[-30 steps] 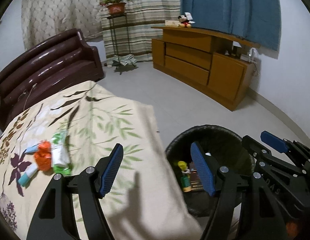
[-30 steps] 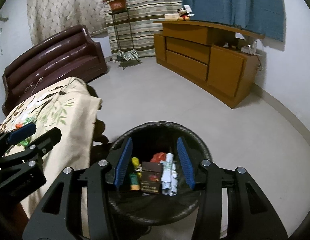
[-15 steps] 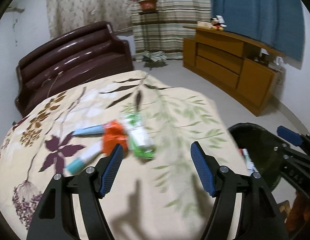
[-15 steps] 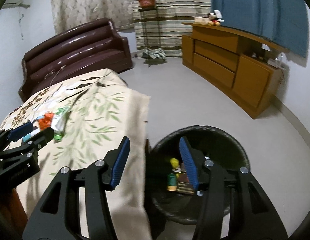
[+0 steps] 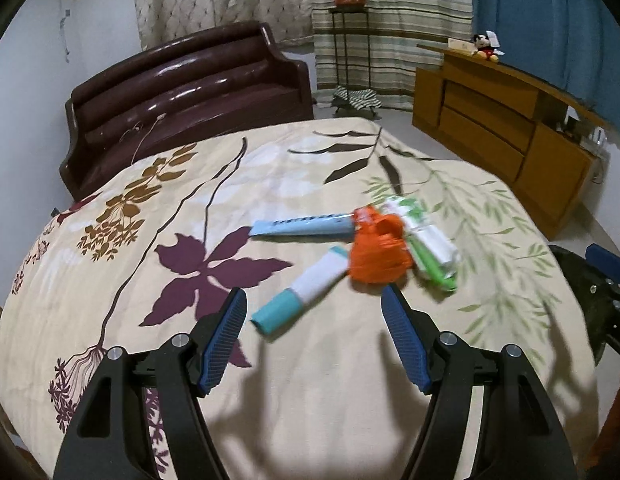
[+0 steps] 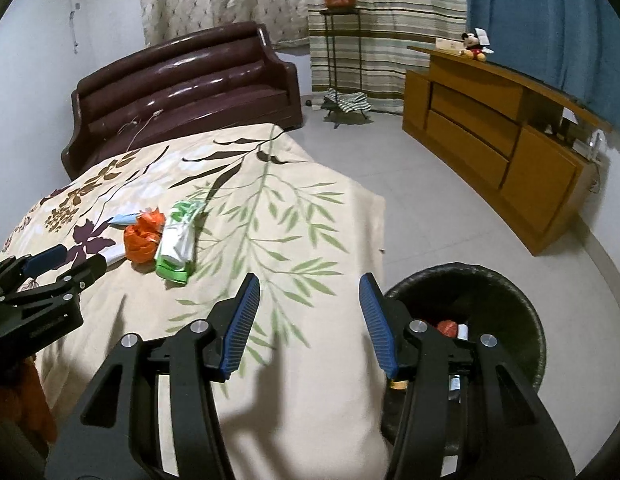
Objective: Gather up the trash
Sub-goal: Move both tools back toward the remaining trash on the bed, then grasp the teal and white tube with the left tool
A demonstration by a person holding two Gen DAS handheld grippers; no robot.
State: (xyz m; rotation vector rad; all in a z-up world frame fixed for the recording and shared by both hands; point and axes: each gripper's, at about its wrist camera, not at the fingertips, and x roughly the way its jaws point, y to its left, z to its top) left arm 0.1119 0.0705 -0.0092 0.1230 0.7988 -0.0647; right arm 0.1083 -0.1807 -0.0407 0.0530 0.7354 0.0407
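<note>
Trash lies together on the floral tablecloth (image 5: 270, 184): a crumpled orange wrapper (image 5: 377, 250), a white and teal tube (image 5: 300, 290), a light blue tube (image 5: 306, 226) and a green and white packet (image 5: 425, 236). My left gripper (image 5: 313, 338) is open and empty, just short of the white tube. My right gripper (image 6: 308, 322) is open and empty over the cloth's right edge, beside the black trash bin (image 6: 505, 292), which holds several items. The orange wrapper (image 6: 144, 238) and green packet (image 6: 176, 246) lie to its far left.
A dark brown sofa (image 5: 182, 92) stands behind the table. A wooden cabinet (image 6: 497, 148) runs along the right wall with a Mickey Mouse toy (image 6: 473, 46) on top. A plant stand (image 6: 341, 40) is by the striped curtain. The floor is grey tile (image 6: 409, 200).
Both grippers have swung left, away from the bin and over the table. The left gripper now faces the trash pile closely. Both stay open and empty.
</note>
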